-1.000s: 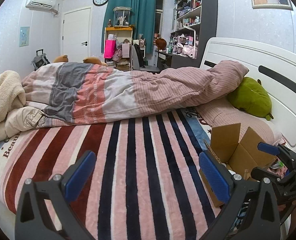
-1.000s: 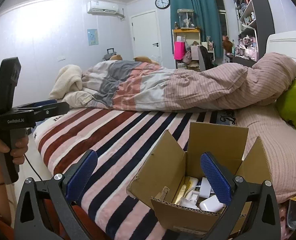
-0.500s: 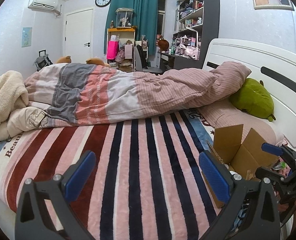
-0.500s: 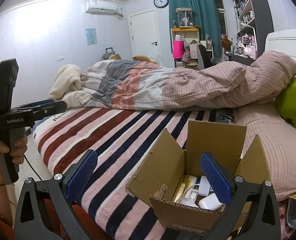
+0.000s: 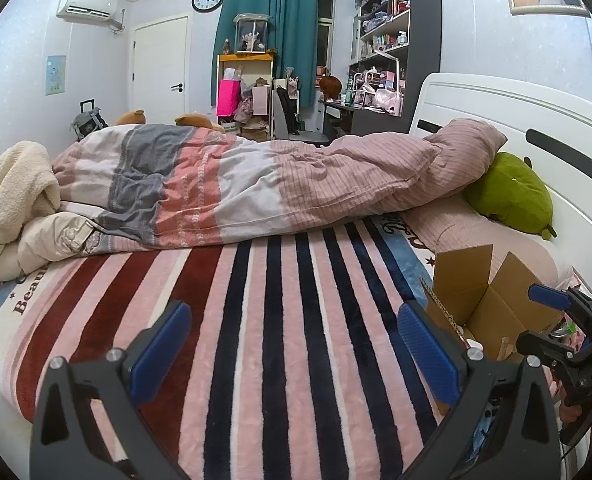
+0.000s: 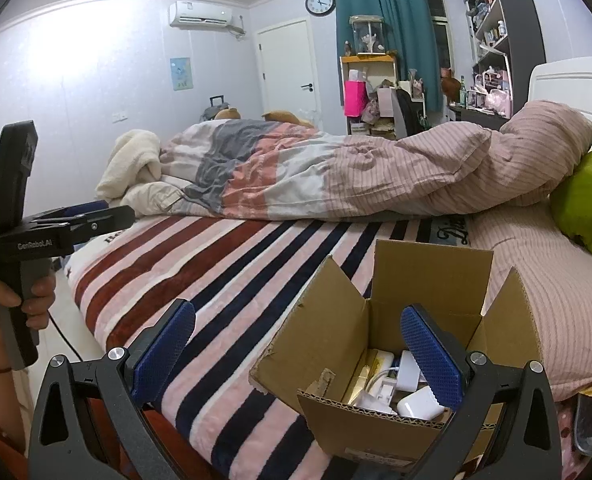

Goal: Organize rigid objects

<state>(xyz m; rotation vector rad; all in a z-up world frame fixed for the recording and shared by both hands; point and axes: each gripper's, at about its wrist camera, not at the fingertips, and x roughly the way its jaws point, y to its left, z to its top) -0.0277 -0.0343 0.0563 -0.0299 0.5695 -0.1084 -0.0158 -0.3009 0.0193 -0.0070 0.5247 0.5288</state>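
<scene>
You held your left gripper (image 5: 292,344) over the striped blanket (image 5: 280,320) with its blue-padded fingers (image 5: 160,344) spread wide and nothing between them; ahead of it lay only bare stripes, and beyond those the bunched duvet (image 5: 256,184) across the bed. Off to that gripper's right, past its right finger, stood the open cardboard box (image 5: 479,308), flaps up, near the pink pillow (image 5: 475,232) and the green plush cushion (image 5: 511,192) by the white headboard (image 5: 535,120). Your right gripper (image 6: 297,354) was also spread wide and empty, and it hung just above the near corner of the box (image 6: 335,344): the left finger sat over the blanket to the box's left, while the right finger overlapped the box's open top. Inside the box, below and just left of that right finger, lay a jumble of small rigid items (image 6: 395,384), among them white adapter-like blocks with a cable and something pale yellow; I could not make out each one. Far to the left of your right gripper, your left hand (image 6: 0,304) gripped the handle of the other tool, whose fingers pointed out over the blanket's edge. A dark flat object (image 6: 587,420) lay at the lower right beside the box, too cut off to identify.
</scene>
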